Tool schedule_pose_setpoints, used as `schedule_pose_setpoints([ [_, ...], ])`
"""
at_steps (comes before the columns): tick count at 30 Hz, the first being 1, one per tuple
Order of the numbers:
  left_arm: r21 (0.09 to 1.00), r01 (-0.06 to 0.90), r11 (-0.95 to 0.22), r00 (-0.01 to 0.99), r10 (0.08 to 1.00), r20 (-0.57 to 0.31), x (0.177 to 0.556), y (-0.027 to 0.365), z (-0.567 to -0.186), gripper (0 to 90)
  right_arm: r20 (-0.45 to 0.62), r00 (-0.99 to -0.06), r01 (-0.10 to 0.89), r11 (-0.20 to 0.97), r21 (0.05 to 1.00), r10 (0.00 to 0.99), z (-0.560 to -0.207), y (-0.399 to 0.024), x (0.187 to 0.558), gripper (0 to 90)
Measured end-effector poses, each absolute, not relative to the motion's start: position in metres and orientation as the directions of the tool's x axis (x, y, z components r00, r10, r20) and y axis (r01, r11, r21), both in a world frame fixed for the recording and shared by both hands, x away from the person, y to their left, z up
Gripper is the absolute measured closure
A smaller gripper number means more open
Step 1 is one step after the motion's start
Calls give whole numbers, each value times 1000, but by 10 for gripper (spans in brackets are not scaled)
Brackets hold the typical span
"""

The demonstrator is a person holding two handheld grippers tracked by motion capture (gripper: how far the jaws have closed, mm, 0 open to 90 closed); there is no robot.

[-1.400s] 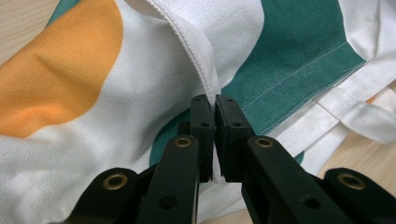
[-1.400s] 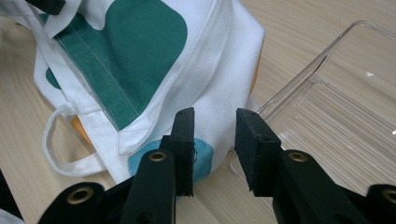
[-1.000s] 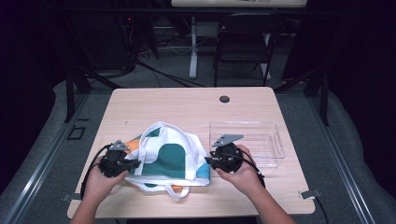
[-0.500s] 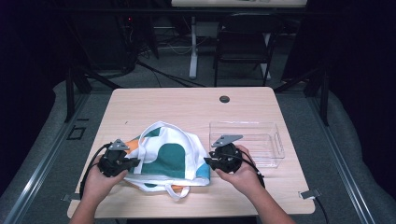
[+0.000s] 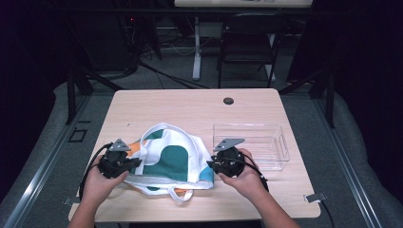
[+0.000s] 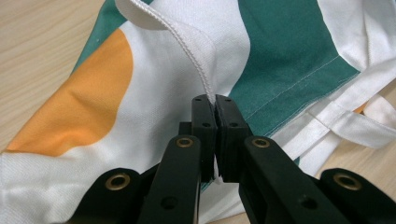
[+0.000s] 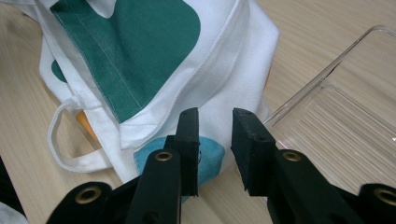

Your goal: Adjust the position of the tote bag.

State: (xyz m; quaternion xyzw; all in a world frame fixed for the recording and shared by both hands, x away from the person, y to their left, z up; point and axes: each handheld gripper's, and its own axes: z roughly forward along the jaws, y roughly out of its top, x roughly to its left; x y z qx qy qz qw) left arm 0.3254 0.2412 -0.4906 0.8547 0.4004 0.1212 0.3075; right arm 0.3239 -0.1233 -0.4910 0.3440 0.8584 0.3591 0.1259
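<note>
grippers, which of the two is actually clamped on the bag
The left gripper: its jaws are shut on the tote bag's white edge. The right gripper's jaws stand apart, with nothing between them.

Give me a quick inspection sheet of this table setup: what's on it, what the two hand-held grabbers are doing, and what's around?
Surface: light wooden table, round black grommet near its far edge.
Job's things: white tote bag with green, orange and blue patches lies rumpled near the front edge, handle loop towards the person.
Clutter: clear plastic tray to the bag's right, looks empty.
Grippers: left gripper shut on a white fabric edge of the bag; right gripper open, its jaws have just been closing, above the bag's blue corner, nothing pinched.
Cables: black cable trails from the left gripper; another from the right.
Surroundings: dark room, black chair, grey floor.
</note>
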Motion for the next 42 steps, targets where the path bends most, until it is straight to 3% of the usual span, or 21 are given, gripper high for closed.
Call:
schedule_pose_setpoints([
  [15, 651, 587, -480, 645, 764, -18, 330, 246, -472, 879, 2, -772, 455, 550, 700, 636, -486, -110, 317, 768],
  [42, 712, 561, -422, 627, 778, -33, 342, 260, -451, 879, -45, -879, 326, 666, 671, 475, -478, -26, 316, 752],
])
